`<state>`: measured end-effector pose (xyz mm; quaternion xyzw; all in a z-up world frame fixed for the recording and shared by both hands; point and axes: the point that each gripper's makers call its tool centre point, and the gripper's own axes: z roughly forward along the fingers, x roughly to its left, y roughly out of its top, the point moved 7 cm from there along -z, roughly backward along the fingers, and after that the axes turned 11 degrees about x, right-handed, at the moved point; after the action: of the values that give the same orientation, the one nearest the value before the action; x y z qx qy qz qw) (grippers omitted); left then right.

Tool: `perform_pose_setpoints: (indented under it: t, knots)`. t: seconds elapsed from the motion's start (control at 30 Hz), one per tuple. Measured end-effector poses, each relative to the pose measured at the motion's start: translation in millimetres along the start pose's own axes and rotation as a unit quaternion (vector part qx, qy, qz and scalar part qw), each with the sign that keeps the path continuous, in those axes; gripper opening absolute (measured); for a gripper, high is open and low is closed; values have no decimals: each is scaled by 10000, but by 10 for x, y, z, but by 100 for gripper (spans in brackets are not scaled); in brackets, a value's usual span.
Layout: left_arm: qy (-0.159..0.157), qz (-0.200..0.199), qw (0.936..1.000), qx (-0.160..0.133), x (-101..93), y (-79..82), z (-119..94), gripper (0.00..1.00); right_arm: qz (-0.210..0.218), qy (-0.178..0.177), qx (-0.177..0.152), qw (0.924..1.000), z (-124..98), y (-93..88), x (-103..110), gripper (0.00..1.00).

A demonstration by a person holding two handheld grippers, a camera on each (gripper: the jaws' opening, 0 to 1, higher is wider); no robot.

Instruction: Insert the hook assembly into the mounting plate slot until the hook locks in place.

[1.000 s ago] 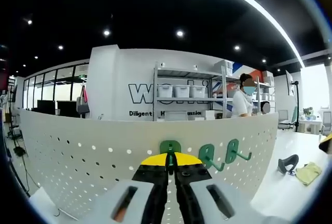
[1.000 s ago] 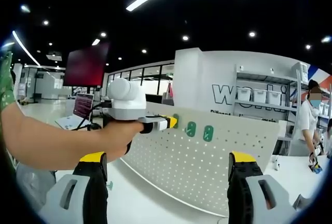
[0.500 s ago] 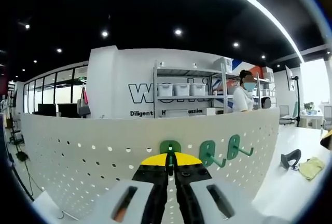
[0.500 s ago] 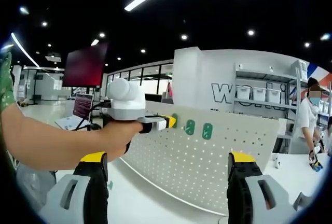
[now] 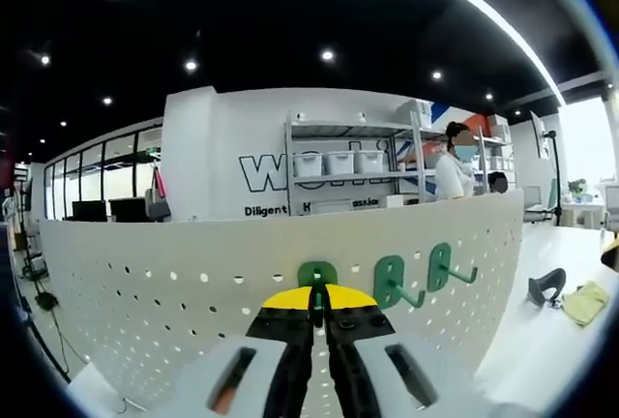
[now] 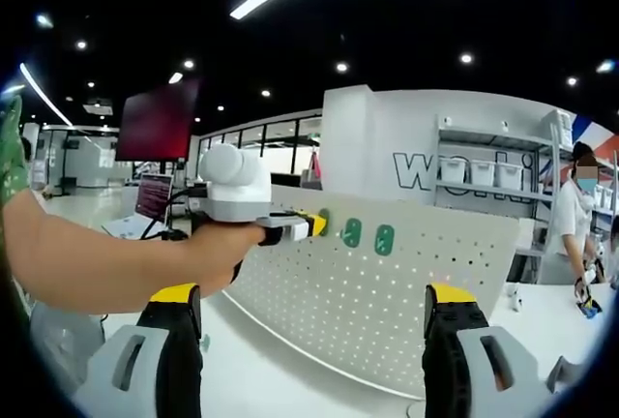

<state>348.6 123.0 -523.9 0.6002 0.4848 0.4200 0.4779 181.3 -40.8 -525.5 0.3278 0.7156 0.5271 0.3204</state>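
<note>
**Your two handheld grippers and what you're wearing**

Your left gripper (image 5: 317,313) has black jaws capped in yellow at the tips, rising from a pale grey-white body with two slanted dark slots; the left slot shows an orange mark inside. From the right gripper view, that same tool (image 6: 308,225) carries a white, rounded housing on top and a yellow-and-black nose. Your right gripper (image 6: 314,307) has two black jaws, each topped with a yellow pad, seated on light grey mounts with a dark oblong slot apiece. At the far left edge of the right gripper view you wear what looks like a green sleeve (image 6: 10,152), though the edge distortion makes the garment hard to judge.
</note>
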Motion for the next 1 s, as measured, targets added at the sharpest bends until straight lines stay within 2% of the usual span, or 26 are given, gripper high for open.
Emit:
perform_pose_setpoints:
  t: [0.23,0.33,1.0]
  knots:
    - [112,58,9999,62,-21,7,6,4,1,45,43,10000,13,-24,26,98]
    - [205,232,9995,85,-40,8,0,4,-6,53,36,10000,9,-23,30,98]
    - [505,258,9981,236,-86,17,26,4,42,77,51,9999,-23,-99,-36,97]
